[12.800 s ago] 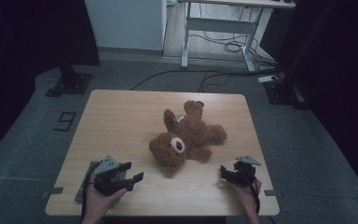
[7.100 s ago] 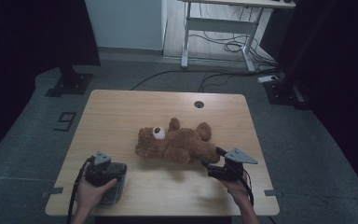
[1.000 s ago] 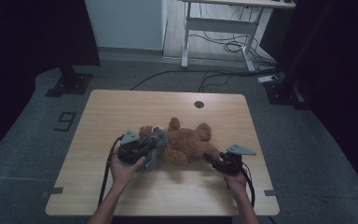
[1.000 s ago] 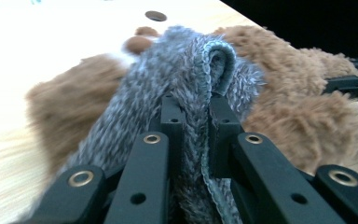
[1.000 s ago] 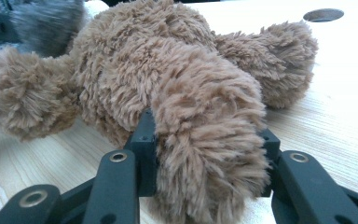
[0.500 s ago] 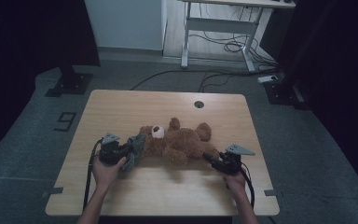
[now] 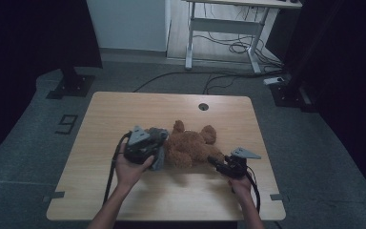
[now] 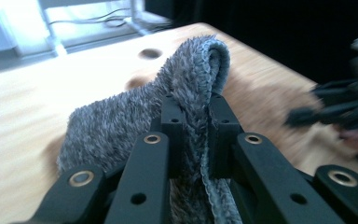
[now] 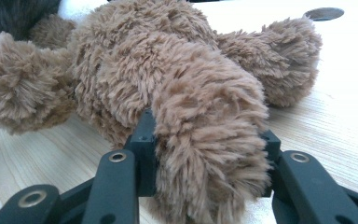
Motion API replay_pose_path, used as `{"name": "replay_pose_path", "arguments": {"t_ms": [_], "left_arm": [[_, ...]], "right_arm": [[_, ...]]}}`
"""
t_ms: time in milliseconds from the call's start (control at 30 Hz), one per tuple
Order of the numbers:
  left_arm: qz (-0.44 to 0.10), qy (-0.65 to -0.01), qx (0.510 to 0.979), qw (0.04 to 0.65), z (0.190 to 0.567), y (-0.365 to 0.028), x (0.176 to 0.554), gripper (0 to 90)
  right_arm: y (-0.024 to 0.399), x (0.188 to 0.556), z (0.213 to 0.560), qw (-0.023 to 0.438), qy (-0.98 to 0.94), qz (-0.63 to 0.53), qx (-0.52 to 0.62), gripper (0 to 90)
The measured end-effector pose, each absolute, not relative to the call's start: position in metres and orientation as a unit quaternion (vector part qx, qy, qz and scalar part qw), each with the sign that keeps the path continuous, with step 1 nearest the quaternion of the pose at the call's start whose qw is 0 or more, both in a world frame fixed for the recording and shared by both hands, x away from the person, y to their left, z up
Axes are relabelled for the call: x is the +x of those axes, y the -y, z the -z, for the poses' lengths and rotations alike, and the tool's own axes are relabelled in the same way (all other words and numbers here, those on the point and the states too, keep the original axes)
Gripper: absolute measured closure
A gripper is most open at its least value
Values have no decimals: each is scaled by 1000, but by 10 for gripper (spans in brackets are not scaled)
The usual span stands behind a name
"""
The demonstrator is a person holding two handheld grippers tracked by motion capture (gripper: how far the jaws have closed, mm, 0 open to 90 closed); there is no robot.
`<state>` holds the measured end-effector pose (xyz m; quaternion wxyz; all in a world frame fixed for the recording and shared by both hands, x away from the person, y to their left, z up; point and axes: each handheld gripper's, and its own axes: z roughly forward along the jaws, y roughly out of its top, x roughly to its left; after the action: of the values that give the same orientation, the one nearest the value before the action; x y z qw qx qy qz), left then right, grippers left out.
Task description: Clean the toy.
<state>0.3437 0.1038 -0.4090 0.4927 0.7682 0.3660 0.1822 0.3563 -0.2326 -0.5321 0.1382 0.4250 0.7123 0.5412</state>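
You had one teddy bear [image 7: 190, 148] lying mid-table, just below the cable hole [image 7: 203, 106]. Your right gripper [image 7: 218, 164] was clamped on its leg [image 9: 214, 154], partway closed. Your left gripper [image 8: 193, 133] pinched one grey cloth [image 8: 135, 116] at the bear's head end, nearly closed.

Lab: dark curtains [image 7: 33, 33], floor cables [image 7: 228, 47]

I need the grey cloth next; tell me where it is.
The grey cloth is left of table centre in the high view, pinched in the left tongs and draped against the head end of the teddy bear.
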Motion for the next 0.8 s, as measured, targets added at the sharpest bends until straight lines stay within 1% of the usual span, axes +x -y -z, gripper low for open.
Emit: {"name": "replay_pose_path", "arguments": {"t_ms": [67, 167, 367, 467, 533, 600, 800], "left_arm": [[-172, -353, 775, 494, 405, -83, 351, 795], [-141, -343, 788, 491, 410, -50, 365, 795], [-76, -322, 814, 478, 439, 6, 371, 795], [-66, -315, 829, 457, 458, 24, 368, 795], [-68, -315, 838, 440, 470, 30, 367, 795], [-63, -323, 834, 444, 478, 27, 367, 797], [-63, -329, 829, 447, 482, 7, 364, 800]], "right_arm": [[233, 356, 532, 139, -713, -541, 424, 571], [233, 356, 532, 138, -712, -542, 424, 571], [233, 356, 532, 138, -713, -541, 424, 571], [233, 356, 532, 137, -712, -542, 424, 571], [233, 356, 531, 138, -714, -541, 423, 571], [232, 356, 531, 139, -719, -533, 424, 572], [232, 355, 532, 140, -722, -531, 421, 574]]}}
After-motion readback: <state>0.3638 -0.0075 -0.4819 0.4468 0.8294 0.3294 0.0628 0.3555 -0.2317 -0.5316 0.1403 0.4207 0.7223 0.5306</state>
